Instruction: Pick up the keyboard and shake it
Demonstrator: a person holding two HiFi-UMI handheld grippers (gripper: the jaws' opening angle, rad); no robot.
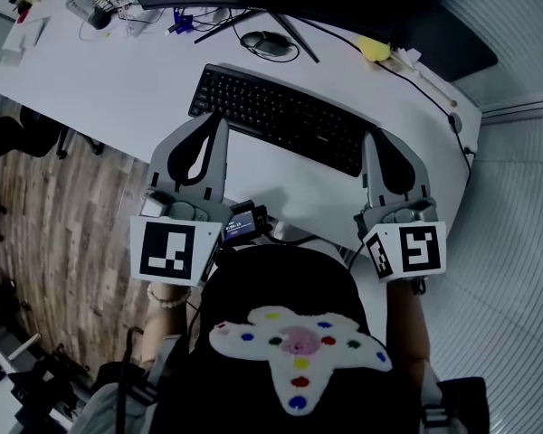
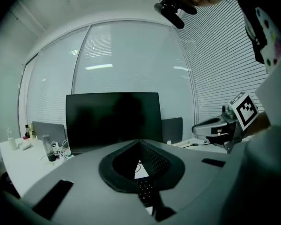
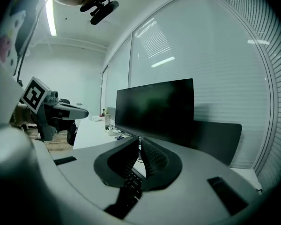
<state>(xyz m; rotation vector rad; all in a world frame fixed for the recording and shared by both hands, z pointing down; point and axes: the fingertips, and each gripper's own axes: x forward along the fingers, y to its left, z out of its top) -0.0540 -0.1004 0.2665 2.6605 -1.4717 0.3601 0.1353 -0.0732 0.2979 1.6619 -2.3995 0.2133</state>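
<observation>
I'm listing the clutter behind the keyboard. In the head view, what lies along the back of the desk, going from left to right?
clear bottle → loose wires → mouse → yellow object

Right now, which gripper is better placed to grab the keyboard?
Left, slightly. The left gripper overlaps the keyboard at its near left edge; the right gripper seems only at the right corner. Both are shut and empty, and must open first.
</observation>
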